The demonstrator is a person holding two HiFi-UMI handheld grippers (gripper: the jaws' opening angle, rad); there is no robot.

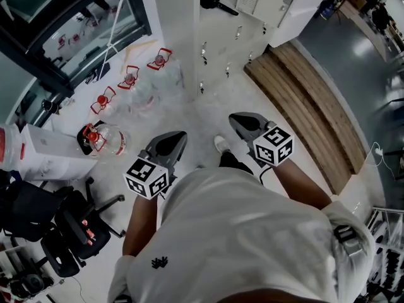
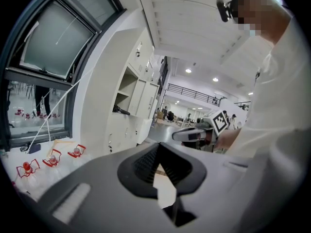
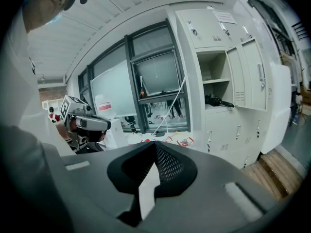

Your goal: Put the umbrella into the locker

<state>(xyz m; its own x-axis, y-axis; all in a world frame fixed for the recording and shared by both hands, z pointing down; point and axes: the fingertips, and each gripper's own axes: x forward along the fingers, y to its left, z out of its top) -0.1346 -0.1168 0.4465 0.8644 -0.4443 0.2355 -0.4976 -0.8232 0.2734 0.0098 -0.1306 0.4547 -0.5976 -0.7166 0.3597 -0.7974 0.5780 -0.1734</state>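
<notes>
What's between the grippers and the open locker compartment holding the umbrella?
Nothing visible. The umbrella lies in the open compartment, door swung aside. Only bare floor separates it from the left gripper and right gripper, both shut and empty. Water jugs sit off to the left by the window.

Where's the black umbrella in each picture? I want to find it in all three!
Head view: umbrella at top centre, lying in the open compartment of the locker.
Left gripper view: umbrella left of centre, on that compartment's lower shelf.
Right gripper view: umbrella right of centre, on the same shelf.
Shared landmark: the white locker bank beside the big window.
</notes>
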